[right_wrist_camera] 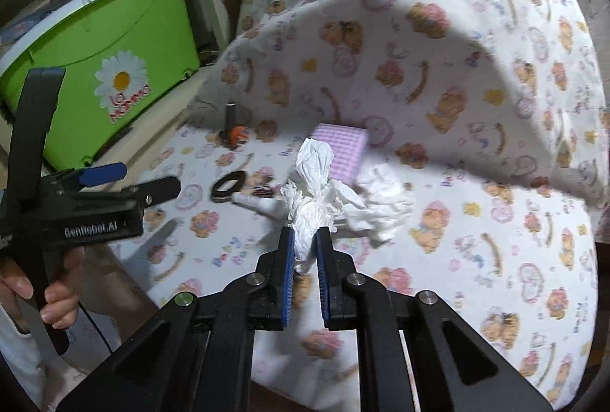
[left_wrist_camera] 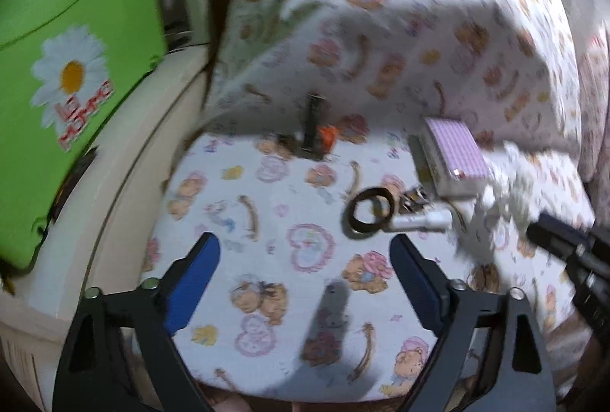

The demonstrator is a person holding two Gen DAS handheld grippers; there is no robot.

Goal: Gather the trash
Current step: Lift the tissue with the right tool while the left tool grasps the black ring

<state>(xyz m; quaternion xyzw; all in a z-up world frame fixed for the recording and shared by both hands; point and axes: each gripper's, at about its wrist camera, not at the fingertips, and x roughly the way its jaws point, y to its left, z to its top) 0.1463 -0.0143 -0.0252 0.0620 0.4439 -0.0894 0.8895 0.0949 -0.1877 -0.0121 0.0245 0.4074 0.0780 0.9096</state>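
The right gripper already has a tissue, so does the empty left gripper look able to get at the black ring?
Probably yes. The left gripper is open and the black ring lies just ahead, slightly right, on the bear-print sheet, nothing between them.

A home bedroom is showing here: a teddy-bear printed sheet point(right_wrist_camera: 476, 183) is covering the bed, and a green daisy storage box point(right_wrist_camera: 103, 69) is sitting beside it.

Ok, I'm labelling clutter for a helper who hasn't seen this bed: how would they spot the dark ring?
Start at the bear-print sheet, then find the lilac checked box lying on it near the raised bedding. Just in front of the box lies the dark ring, flat beside a small white tube. It is the only hollow black loop; the crumpled tissue is white and held in the right gripper.
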